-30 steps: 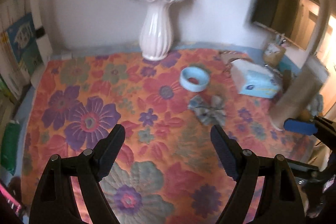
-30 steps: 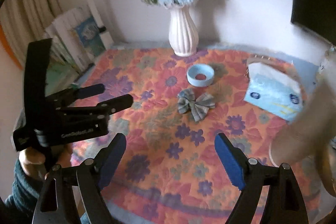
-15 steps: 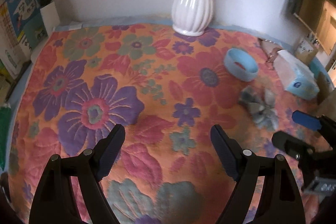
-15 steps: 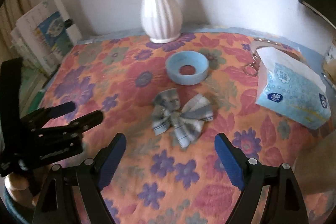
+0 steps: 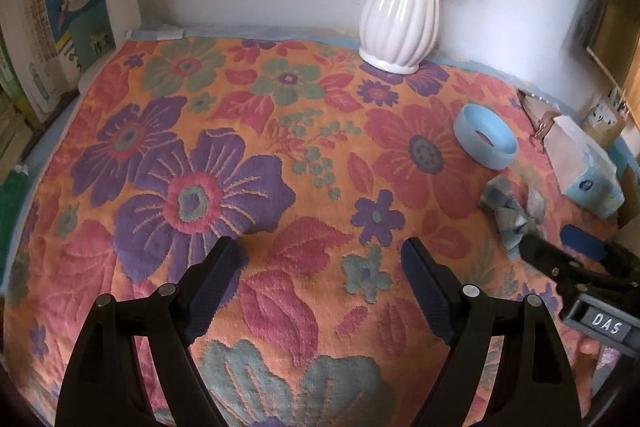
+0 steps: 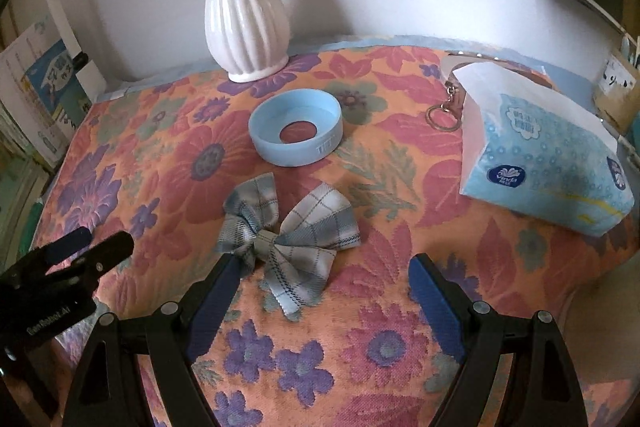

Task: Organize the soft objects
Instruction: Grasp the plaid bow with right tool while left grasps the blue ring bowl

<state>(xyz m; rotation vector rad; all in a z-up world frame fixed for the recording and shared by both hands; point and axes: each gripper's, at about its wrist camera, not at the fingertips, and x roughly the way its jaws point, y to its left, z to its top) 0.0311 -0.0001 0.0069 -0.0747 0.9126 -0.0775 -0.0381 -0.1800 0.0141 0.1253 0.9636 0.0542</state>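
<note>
**Bow Just Ahead of the Right Gripper**

Flowered orange cloth over the table, pale wall behind. Plaid fabric bow flat on that cloth, well short of the white ribbed vase and nearer the viewer than the blue ring. Long axis roughly crosswise, one tail trailing toward the tool.

Right gripper poised just short of the bow, fingers spread wide, nothing between them; left finger beside the bow's left loop, no contact evident. Left gripper likewise spread and empty over bare cloth, well off from the bow. Right hand judged the nearer.

Tissue pack and key ring off to the right of the vase, clear of the approach. Nothing in the way.
</note>
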